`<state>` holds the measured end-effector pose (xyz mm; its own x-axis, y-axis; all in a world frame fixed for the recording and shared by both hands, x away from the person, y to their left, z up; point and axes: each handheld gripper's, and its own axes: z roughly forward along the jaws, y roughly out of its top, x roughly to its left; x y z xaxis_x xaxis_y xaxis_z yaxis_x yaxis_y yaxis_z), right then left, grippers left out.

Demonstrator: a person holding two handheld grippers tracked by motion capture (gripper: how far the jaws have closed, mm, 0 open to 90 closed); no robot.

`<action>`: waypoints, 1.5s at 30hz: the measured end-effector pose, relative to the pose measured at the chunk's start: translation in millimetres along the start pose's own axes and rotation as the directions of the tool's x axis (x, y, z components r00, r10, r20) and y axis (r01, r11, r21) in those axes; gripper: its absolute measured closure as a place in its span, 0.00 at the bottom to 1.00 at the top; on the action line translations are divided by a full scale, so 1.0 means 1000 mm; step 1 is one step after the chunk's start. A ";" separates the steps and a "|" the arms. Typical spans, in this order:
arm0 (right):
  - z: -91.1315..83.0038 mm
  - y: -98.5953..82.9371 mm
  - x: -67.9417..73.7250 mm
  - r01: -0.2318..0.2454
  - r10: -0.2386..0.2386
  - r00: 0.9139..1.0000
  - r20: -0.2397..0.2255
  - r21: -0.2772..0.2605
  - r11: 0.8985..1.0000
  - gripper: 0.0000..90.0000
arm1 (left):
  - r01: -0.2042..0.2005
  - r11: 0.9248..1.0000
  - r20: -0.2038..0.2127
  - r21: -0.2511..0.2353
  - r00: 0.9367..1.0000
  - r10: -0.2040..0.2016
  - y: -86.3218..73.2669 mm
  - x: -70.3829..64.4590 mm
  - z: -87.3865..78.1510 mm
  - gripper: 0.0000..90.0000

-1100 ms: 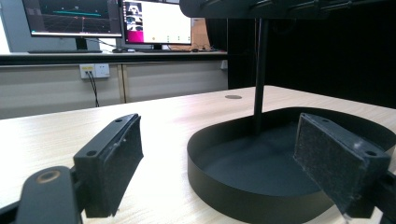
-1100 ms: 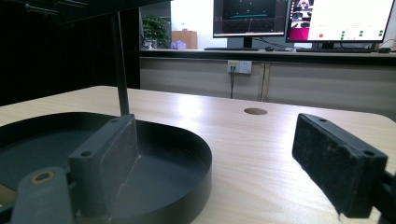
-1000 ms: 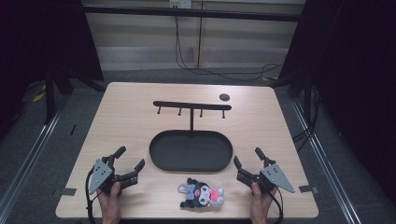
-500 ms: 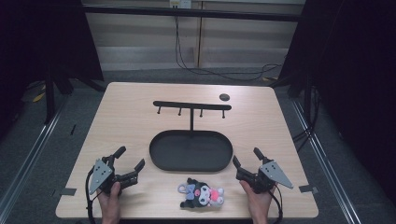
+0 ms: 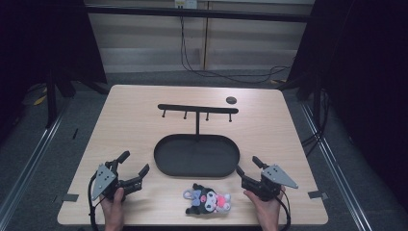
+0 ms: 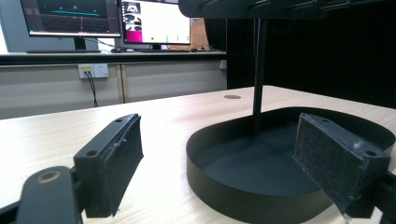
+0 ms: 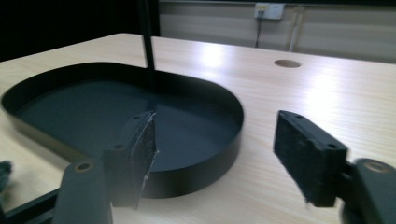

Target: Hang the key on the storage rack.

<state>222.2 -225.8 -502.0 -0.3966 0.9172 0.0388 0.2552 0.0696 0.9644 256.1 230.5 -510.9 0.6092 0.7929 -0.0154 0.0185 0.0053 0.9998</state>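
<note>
Light wooden counter (image 5: 144,120) seen from above, bearing a black oval metal tray (image 5: 196,156) near its middle, from whose far rim a thin black post rises to a horizontal hook bar (image 5: 198,109). A small plush toy with a black head, pink body and grey bow (image 5: 208,200) lies on the counter just in front of the tray, between the two hands. Left gripper (image 5: 129,171), held at the near left, has its fingers (image 6: 112,163) spread wide and empty. Right gripper (image 5: 248,172), at the near right, likewise shows fingers (image 7: 308,156) wide apart, holding nothing, one finger overlapping the tray's rim in its own view.
</note>
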 end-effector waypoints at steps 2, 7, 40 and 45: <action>0.002 0.003 0.001 -0.015 0.016 0.998 -0.057 0.028 1.000 0.36 | -0.002 1.000 0.003 0.001 1.000 0.002 0.000 0.000 0.000 0.17; 0.001 0.014 0.001 -0.017 0.020 0.992 -0.127 0.025 1.000 0.44 | -0.002 1.000 0.000 0.000 1.000 0.002 0.000 0.000 0.000 0.17; 0.015 0.065 0.027 0.079 0.054 0.908 -0.416 0.296 0.952 0.40 | -0.003 1.000 -0.004 0.001 1.000 0.003 0.000 0.000 0.000 0.17; 0.023 0.068 0.034 0.122 0.064 0.894 -0.443 0.379 0.917 0.37 | 0.000 1.000 -0.005 0.000 1.000 0.000 0.000 0.000 0.000 0.17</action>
<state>246.2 -180.8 -441.0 -0.7292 0.6505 0.2124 0.5199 0.3249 0.7900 256.0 230.3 -510.9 0.6055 0.7957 -0.0158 0.0190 0.0054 0.9998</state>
